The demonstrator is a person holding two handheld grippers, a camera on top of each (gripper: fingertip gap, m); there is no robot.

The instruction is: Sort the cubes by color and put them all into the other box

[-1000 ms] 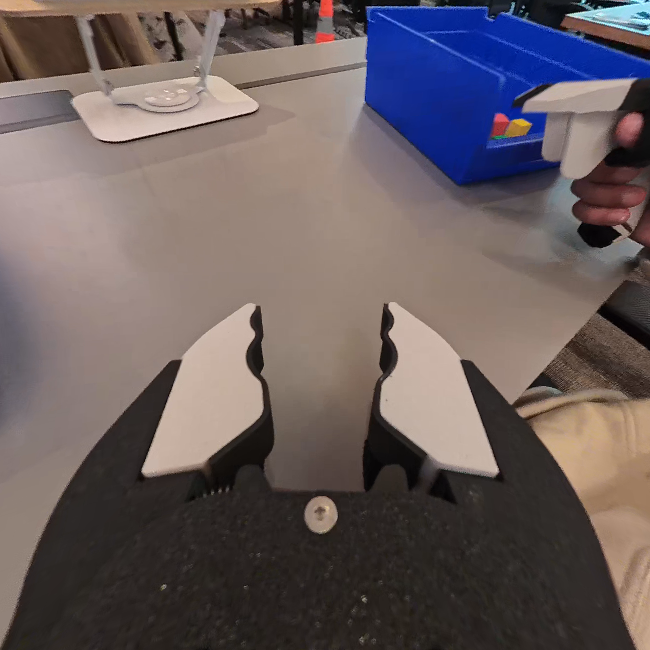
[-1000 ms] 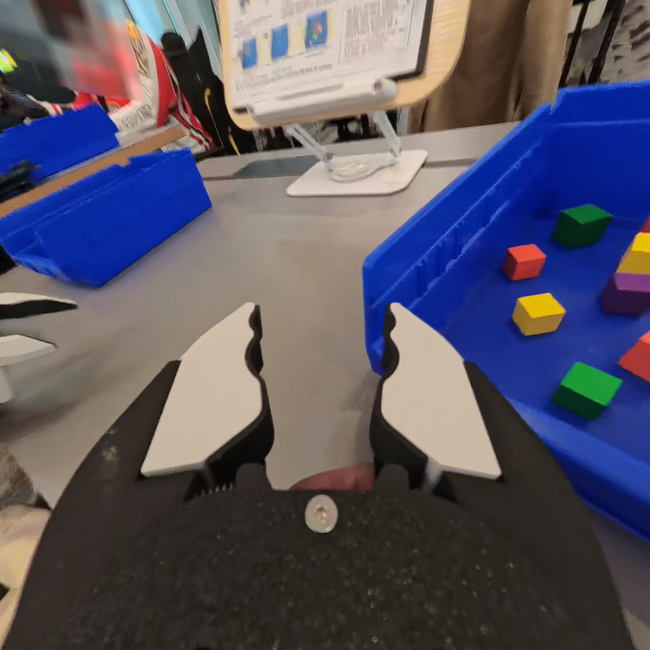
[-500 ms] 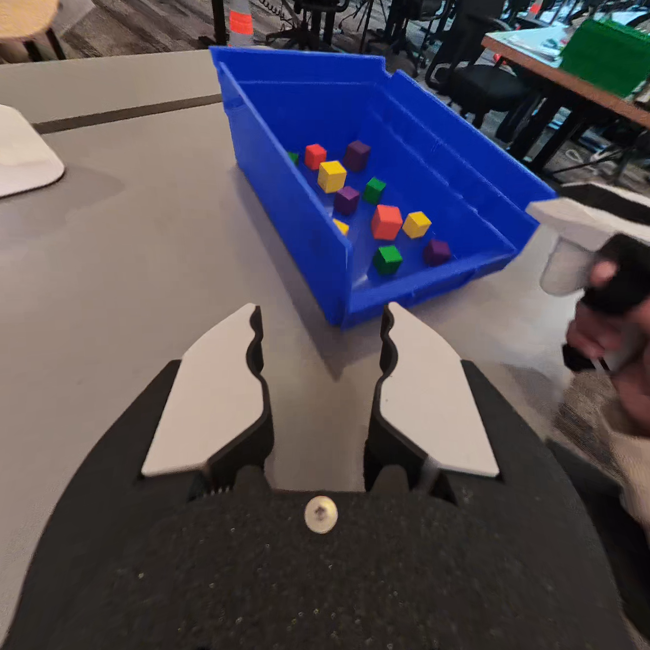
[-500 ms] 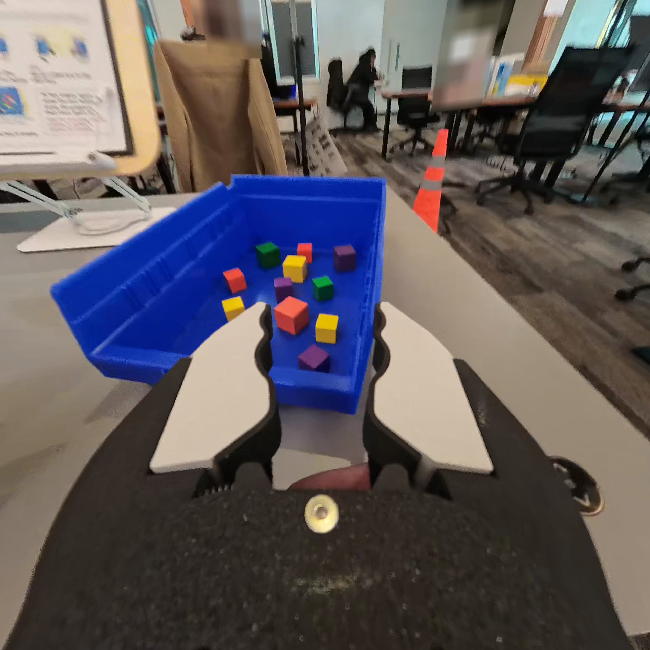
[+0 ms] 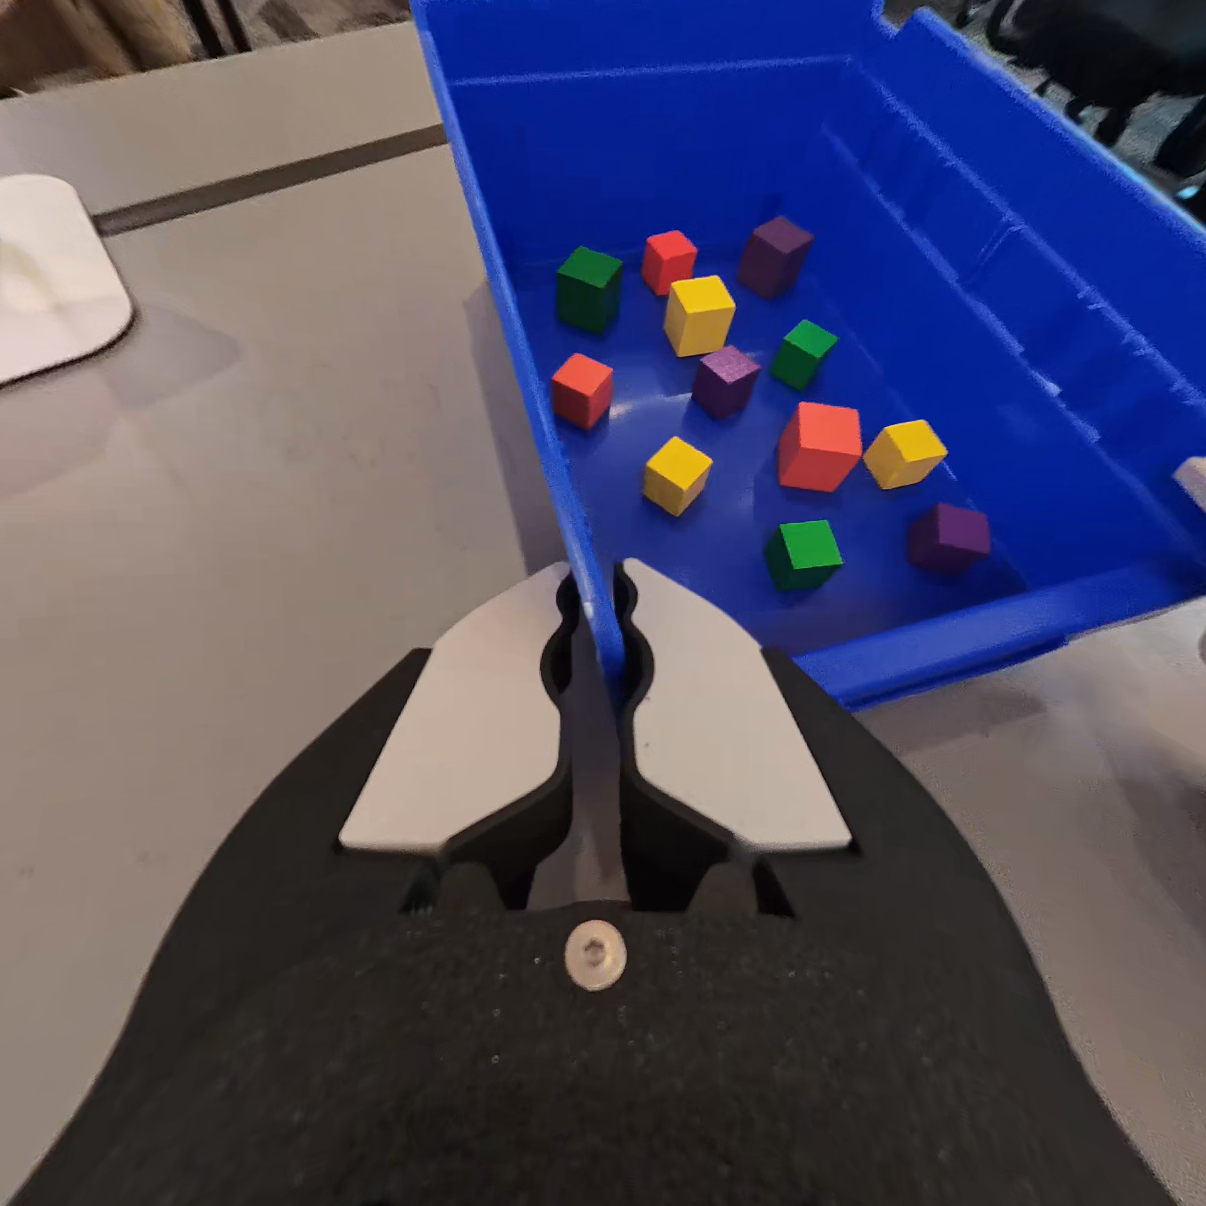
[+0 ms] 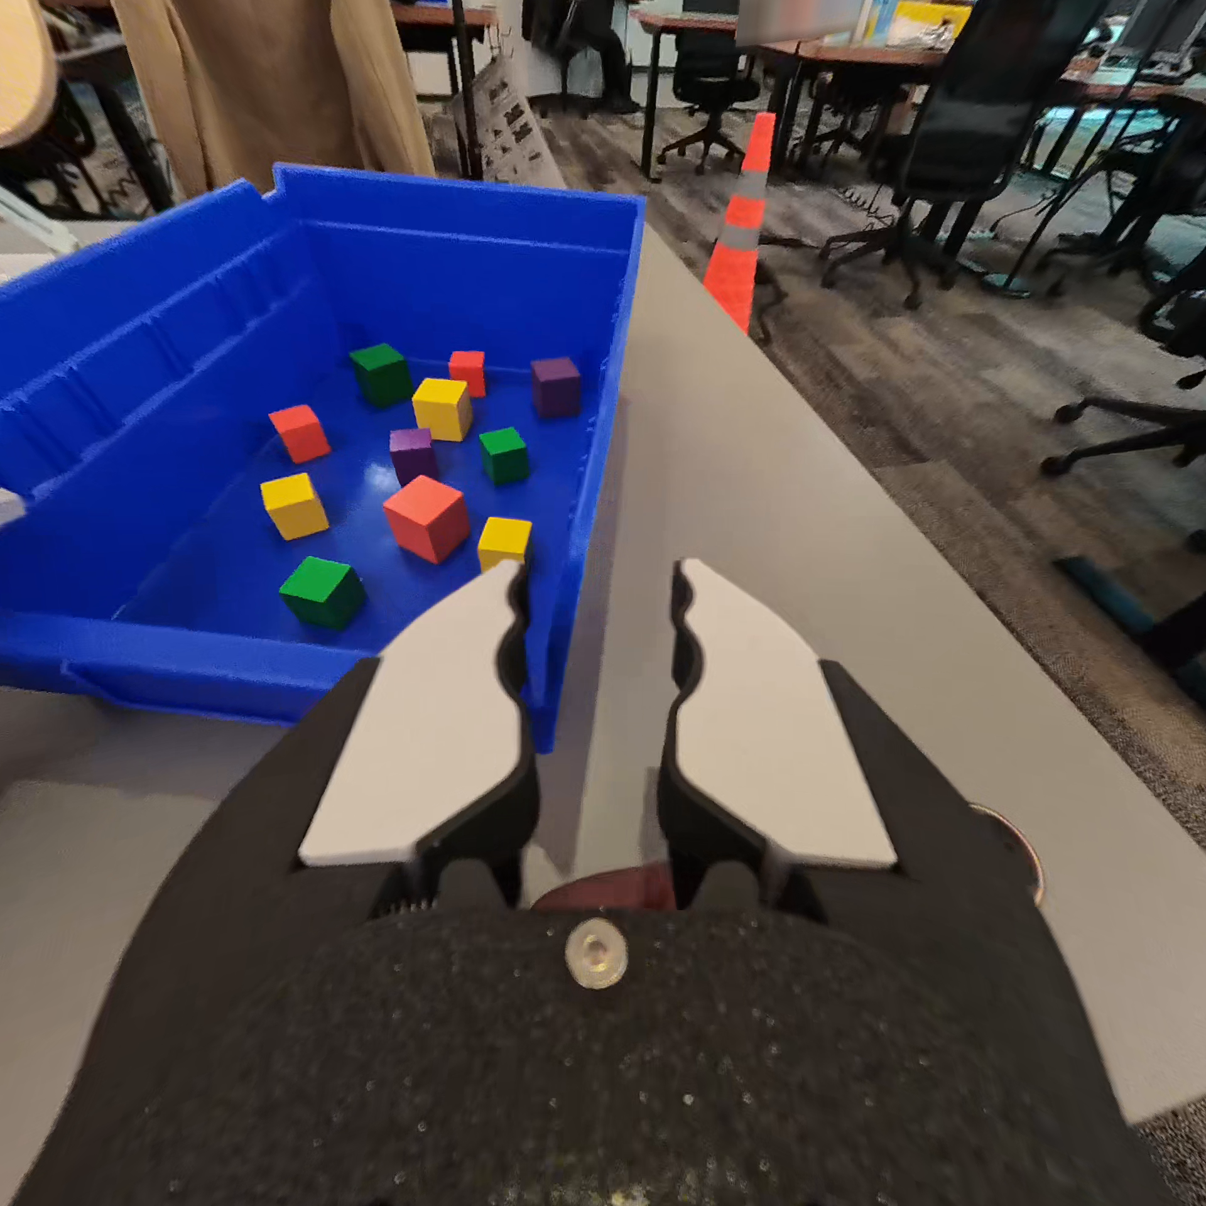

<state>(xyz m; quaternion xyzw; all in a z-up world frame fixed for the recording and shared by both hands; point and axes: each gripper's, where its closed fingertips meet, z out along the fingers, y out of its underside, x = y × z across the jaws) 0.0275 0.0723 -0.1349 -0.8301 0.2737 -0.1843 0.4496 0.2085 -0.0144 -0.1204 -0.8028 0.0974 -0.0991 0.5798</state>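
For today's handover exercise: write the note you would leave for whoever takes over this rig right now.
Left gripper: shut on the near corner of the bin's wall.
Right gripper: open, empty, straddling the bin's opposite wall near the front corner, not gripping.
Cubes: all twelve in view lie mixed in this bin: three each of red, yellow, green and purple.
Done: nothing sorted or moved.
Left: sort by color, transfer all to the other box, which is out of view.

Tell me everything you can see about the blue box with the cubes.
The blue box looks like glossy moulded plastic, open-topped, with ribbed side walls and a lower front lip. It stands on the grey table and holds twelve loose red, yellow, green and purple cubes. The left gripper is closed on its near side wall; the open right gripper straddles the opposite wall.
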